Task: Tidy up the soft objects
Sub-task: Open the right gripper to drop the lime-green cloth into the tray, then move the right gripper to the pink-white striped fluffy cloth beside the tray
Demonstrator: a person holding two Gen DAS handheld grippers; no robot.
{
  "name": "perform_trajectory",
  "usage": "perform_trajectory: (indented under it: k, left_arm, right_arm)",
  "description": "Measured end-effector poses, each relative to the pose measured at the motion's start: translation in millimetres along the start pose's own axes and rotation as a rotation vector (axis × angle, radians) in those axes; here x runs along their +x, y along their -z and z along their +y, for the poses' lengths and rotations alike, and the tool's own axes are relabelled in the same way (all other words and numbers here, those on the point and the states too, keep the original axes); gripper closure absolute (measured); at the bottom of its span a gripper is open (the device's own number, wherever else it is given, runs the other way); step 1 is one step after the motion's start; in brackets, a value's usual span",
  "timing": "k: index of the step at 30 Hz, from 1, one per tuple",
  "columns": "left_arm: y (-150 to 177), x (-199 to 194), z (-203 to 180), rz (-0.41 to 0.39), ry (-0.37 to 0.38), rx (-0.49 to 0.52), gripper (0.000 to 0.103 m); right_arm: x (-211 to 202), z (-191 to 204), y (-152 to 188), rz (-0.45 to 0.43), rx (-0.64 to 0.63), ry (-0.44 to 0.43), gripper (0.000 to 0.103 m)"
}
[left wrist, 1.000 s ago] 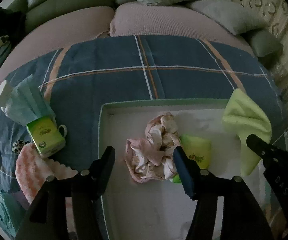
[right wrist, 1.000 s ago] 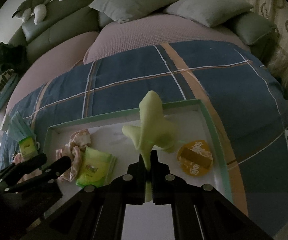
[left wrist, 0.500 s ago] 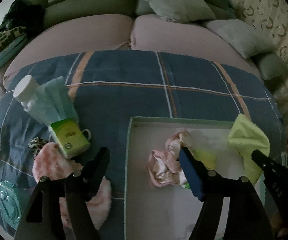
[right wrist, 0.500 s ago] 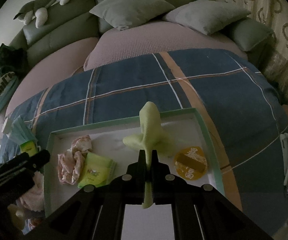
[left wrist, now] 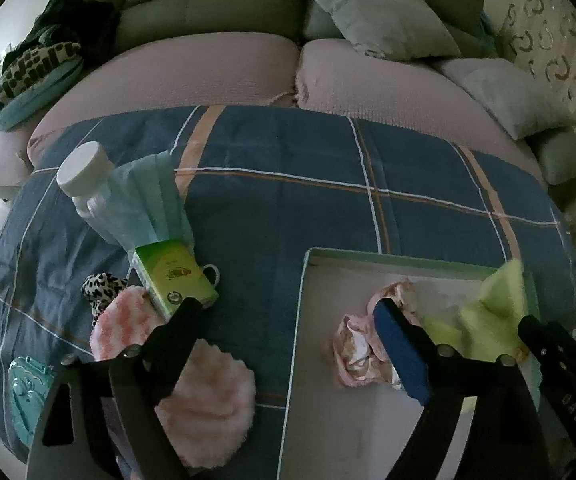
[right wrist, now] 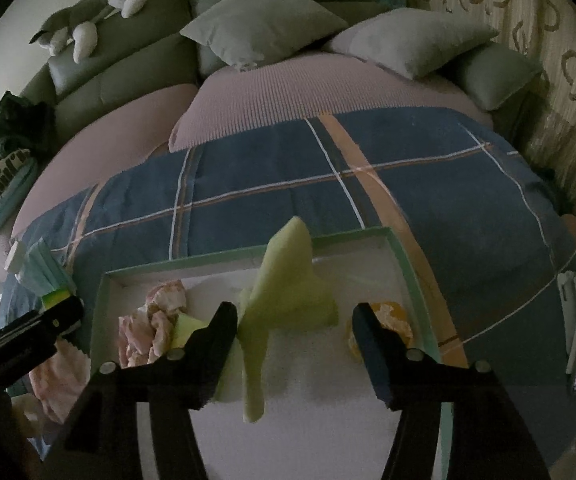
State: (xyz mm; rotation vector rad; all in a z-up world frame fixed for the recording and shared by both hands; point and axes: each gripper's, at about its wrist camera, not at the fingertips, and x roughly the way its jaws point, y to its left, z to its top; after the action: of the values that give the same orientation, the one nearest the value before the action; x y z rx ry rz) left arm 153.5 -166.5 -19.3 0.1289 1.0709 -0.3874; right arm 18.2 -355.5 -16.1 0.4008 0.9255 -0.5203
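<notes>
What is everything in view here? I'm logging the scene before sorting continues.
Tray: 1, green-rimmed, white inside, on bed.
Green cloth: 1, over tray, between open right fingers.
Floral fabric: 1, pink, in tray.
Orange packet: 1, in tray.
Pink puffs: 2, left of tray.
Tissue pack: 1, green, on blanket.
Blanket: 1, blue plaid.
Pillows: several, grey.
Left gripper: open.
Right gripper: open.

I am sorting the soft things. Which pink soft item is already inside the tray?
The crumpled pink floral cloth lies inside the tray. The two fluffy pink pads lie outside, on the blue blanket left of the tray.
</notes>
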Motion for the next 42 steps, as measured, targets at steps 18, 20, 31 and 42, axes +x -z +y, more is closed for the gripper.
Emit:
perform_trajectory:
  k: [18, 20, 31, 42]
  left_arm:
    - [-6, -11, 24, -0.021, 0.001, -0.060, 0.010]
    - [-7, -14, 32, -0.022, -0.005, -0.071, 0.010]
    - [-7, -44, 118, -0.072, -0.143, -0.227, 0.010]
    - [3, -47, 169, -0.043, -0.227, -0.319, 0.010]
  right_arm:
    - [-21, 6, -6, -0.108, 0.032, -0.036, 0.000]
    - [-19, 15, -4, -0.100, 0.018, -0.061, 0.000]
    - [-18, 62, 8, -0.076, -0.056, -0.154, 0.000]
    - [-23, 116, 28, -0.057, -0.178, -0.265, 0.000]
